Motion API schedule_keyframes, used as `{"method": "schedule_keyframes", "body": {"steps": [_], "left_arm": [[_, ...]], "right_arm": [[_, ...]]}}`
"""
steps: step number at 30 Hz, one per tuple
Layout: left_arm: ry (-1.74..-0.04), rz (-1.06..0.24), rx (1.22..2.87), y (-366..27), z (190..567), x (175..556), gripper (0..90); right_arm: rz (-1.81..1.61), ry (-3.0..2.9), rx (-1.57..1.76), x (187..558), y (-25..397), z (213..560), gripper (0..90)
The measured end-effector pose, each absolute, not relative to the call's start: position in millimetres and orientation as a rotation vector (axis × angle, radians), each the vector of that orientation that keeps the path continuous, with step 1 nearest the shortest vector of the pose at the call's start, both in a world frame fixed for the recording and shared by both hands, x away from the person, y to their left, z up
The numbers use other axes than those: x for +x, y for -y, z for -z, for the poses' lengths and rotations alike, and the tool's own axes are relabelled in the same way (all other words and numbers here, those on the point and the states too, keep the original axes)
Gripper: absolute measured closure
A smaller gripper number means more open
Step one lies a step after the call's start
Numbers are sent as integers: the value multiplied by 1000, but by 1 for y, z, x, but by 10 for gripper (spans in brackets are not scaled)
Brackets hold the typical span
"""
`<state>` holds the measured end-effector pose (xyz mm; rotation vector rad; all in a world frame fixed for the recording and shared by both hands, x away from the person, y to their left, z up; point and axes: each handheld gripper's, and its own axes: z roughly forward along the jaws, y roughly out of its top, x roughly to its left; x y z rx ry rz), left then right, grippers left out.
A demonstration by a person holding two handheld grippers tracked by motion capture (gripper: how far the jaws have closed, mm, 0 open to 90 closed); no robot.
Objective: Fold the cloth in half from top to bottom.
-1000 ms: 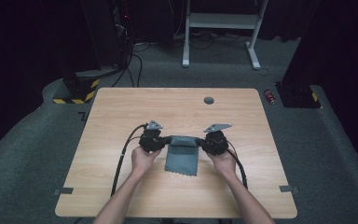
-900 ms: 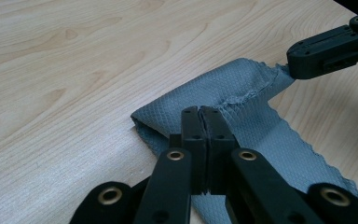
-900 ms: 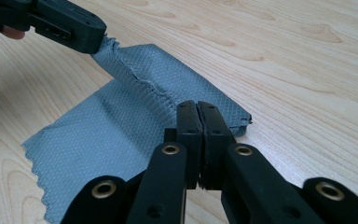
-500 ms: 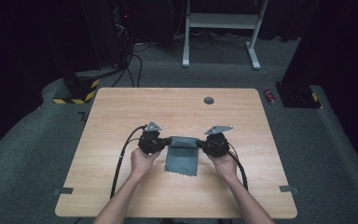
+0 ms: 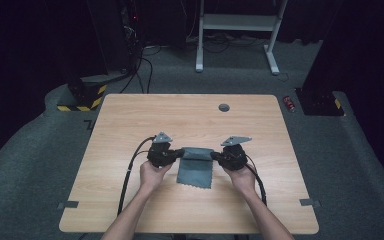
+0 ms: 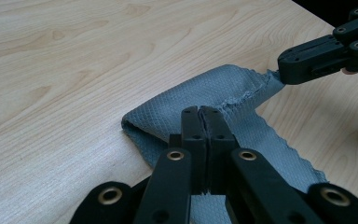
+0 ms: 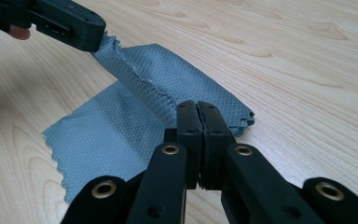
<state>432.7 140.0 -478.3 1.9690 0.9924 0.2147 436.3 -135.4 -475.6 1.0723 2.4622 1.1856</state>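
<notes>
Folding now: we've got both grippers, left gripper [image 5: 175,154] and right gripper [image 5: 217,157], jaws clamped on the grey cloth [image 5: 195,170] mid-surface; far edge lifted toward six o'clock, fold unfinished.

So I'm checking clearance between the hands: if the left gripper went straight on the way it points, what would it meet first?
Probably the right gripper. The left gripper, shut on the grey cloth, points along its raised edge toward it, though depth is unclear.
</notes>
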Motion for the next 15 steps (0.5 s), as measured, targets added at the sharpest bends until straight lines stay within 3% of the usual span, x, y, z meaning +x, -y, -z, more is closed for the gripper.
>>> {"method": "schedule_keyframes", "body": {"steps": [15], "left_arm": [[-976, -219, 1984, -142, 482, 423, 890]], "right_arm": [[-1212, -2475, 1047, 425, 136, 476, 886]]}}
